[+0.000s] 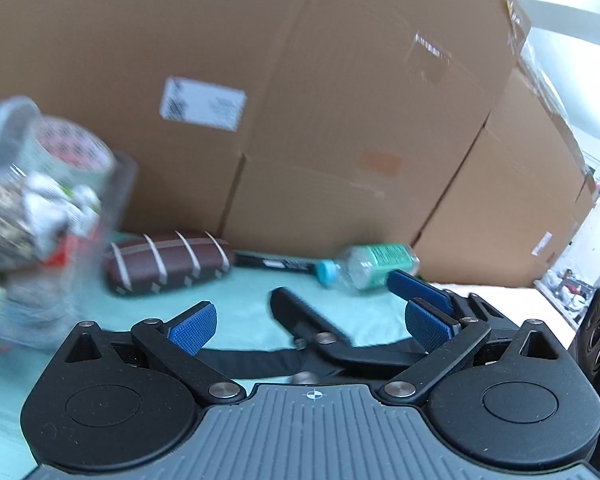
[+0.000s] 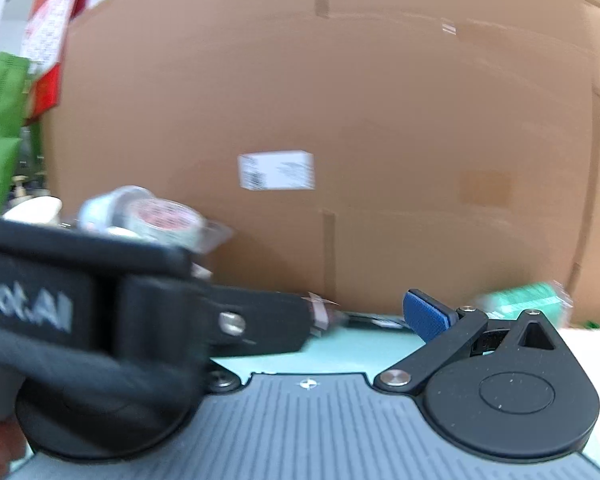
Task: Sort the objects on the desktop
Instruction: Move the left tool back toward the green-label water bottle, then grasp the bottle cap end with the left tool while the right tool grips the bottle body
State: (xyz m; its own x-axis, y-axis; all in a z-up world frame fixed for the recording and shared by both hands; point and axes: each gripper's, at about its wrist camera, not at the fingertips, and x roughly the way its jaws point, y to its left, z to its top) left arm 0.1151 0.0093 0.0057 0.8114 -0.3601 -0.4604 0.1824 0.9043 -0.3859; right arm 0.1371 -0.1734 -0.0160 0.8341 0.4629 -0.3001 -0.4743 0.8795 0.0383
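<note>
Cardboard fills most of both views: big brown cartons [image 1: 300,100] w/ a white shipping label [image 1: 203,103] stand as a wall right behind the work surface, which is covered in a pale mint-green cloth [image 1: 244,312]

Left gripper [image 1: 312,322]: jaws spread wide, nothing between them; blue ribbed rubber pads [image 1: 194,326] on black linkage arms, grey ridged body below. Right gripper [image 1: 362,292] reaches in ahead of it in the left wrist view, black finger on one side & blue-padded finger on the other, apart w/ nothing between

Task things lie along the foot of the cartons:
- glasses case [image 1: 168,262], brown, oblong & rounded, pale stripes across it, lying flat on the cloth
- black marker pen [image 1: 276,263] just beside the case, slim, lying lengthwise toward the bottle
- clear plastic bottle [image 1: 366,266] on its side, crinkly, light-blue cap, green label, near the right gripper's blue pad

At far left a clear plastic container [image 1: 32,216], blurred, holds mixed stuff incl. a roll of clear tape [image 1: 66,148] w/ a red-printed core on top

Right wrist view is motion-blurred; left gripper's black body [image 2: 100,300] blocks its left side, so only the right blue pad [image 2: 424,316] shows
</note>
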